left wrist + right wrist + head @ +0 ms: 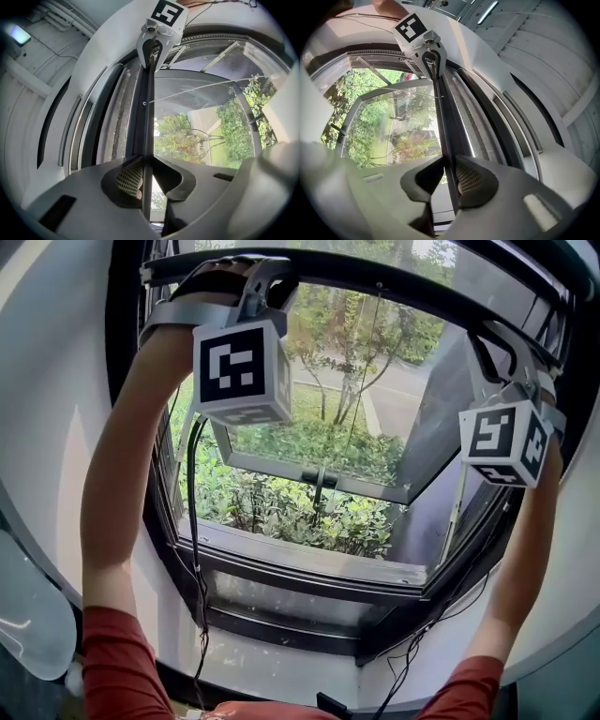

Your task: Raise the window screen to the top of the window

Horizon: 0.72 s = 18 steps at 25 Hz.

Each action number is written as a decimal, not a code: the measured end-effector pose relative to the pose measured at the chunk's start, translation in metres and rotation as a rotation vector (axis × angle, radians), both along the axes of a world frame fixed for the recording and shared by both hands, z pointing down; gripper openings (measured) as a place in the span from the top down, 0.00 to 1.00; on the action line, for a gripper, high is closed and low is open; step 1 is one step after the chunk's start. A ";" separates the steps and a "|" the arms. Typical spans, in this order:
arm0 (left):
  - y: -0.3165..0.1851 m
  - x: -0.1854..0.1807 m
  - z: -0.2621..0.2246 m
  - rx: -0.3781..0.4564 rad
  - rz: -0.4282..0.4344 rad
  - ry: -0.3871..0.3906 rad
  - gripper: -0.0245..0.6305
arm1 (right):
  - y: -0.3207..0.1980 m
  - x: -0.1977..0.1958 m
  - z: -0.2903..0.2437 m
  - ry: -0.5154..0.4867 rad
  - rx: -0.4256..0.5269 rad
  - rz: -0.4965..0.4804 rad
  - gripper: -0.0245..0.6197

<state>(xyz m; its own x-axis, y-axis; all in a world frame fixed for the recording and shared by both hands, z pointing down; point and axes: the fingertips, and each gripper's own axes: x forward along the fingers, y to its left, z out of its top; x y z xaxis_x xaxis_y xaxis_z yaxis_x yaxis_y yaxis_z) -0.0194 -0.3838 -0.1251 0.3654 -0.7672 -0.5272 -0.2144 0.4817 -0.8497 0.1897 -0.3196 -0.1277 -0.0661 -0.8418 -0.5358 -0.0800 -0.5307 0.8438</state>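
Your left gripper (146, 158) and right gripper (449, 160) both have their fingers clamped on the window screen's dark bar (394, 282), one at each end, high in the window frame (124, 362).

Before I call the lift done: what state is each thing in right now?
left gripper: shut on the screen bar.
right gripper: shut on the same screen bar, at its other end.
screen bar: raised high, held at both ends.
glass sash: swung open outward.
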 end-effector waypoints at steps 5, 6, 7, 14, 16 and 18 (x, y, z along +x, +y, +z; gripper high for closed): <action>0.000 0.002 -0.012 -0.002 -0.020 -0.009 0.85 | 0.001 0.001 -0.012 0.049 0.067 0.058 0.84; 0.000 0.002 -0.014 -0.001 -0.020 -0.010 0.85 | 0.001 0.001 -0.014 0.055 0.077 0.069 0.85; 0.000 0.003 -0.015 0.005 -0.020 -0.012 0.85 | 0.001 0.002 -0.017 0.060 0.085 0.080 0.86; -0.001 -0.004 -0.042 0.081 -0.075 0.009 0.85 | 0.001 0.000 -0.039 0.075 0.096 0.145 0.91; -0.001 -0.002 -0.048 0.087 -0.067 0.012 0.85 | 0.000 0.001 -0.046 0.081 0.103 0.166 0.91; 0.000 -0.003 -0.057 0.118 -0.079 0.025 0.85 | -0.001 0.000 -0.052 0.081 0.109 0.186 0.91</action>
